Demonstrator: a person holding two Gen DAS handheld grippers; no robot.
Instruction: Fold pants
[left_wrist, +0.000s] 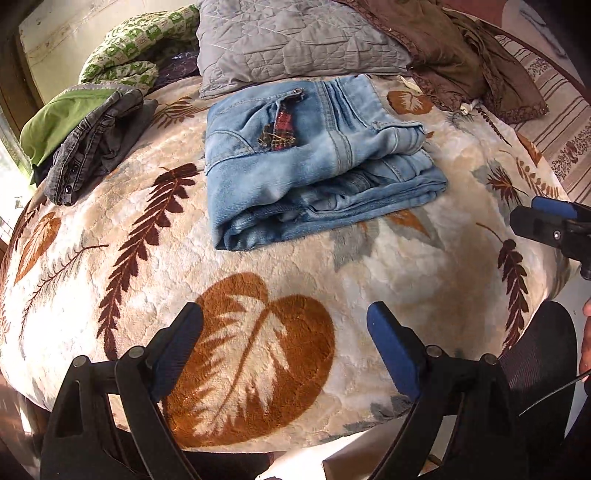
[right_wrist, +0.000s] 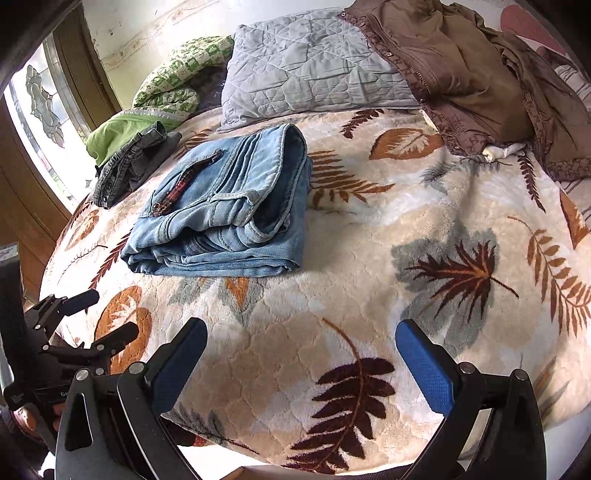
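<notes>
Jeans (left_wrist: 314, 155), folded into a thick light-blue bundle, sit on the bed's leaf-print blanket (left_wrist: 110, 229), in the upper middle of the left wrist view and the upper left of centre in the right wrist view. On top you can see a zip and a red plaid patch (left_wrist: 279, 129) stitched on the denim, with the layered edges of the fold facing the lower edge of the frame.

Both tools are off the cloth! The left tool (left_wrist: 284, 347) hangs at the bottom of its own view, jaws wide apart, only the big orange leaf pattern showing between the blue pads (left_wrist: 391, 350). The right tool (right_wrist: 301, 365) is at the bottom of its view, jaws spread wide too, nothing between them but blanket. In the right wrist view the left tool shows again at the lower left, clear of the jeans; the right tool's tip peeks in at the right edge of the left wrist view.

Out from the jeans: a dark grey garment (left_wrist: 92, 151) lies on a green cloth (left_wrist: 59, 122) at the left, just apart from the bundle. Behind sits a grey quilted pillow (left_wrist: 288, 40), a green-and-white patterned cloth (left_wrist: 144, 40) at the upper left, and a brown jacket (left_wrist: 454, 55) crumpled at the upper right. A window (right_wrist: 40, 99) glows at the far left of the right wrist view.
</notes>
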